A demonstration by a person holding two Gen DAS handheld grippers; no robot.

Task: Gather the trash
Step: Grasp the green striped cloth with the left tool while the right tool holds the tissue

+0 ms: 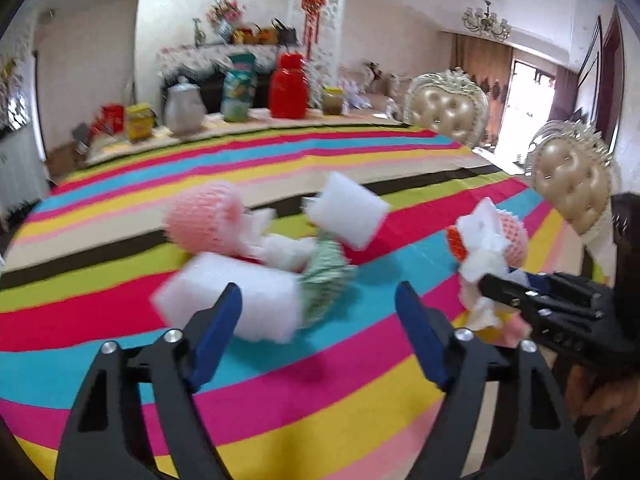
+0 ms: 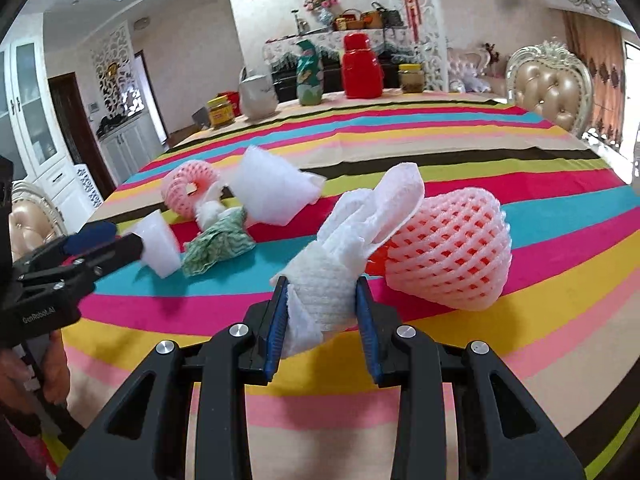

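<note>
My right gripper [image 2: 322,300] is shut on a white foam net wrap [image 2: 328,280], held just above the striped tablecloth; it also shows in the left wrist view [image 1: 490,282]. A pink foam net [image 2: 448,248] lies right beside it. My left gripper [image 1: 318,300] is open, its left finger close in front of a white foam block [image 1: 236,296]; it also shows in the right wrist view [image 2: 120,240]. Behind lie a green crumpled wrapper [image 1: 324,276], a second white foam piece [image 1: 348,212] and another pink foam net [image 1: 204,216].
The striped tablecloth [image 1: 280,380] covers a large table. At its far edge stand a red thermos [image 1: 288,86], a metal kettle [image 1: 184,108], a green bag [image 1: 240,88] and jars [image 1: 140,120]. Padded chairs [image 1: 448,108] stand at the right.
</note>
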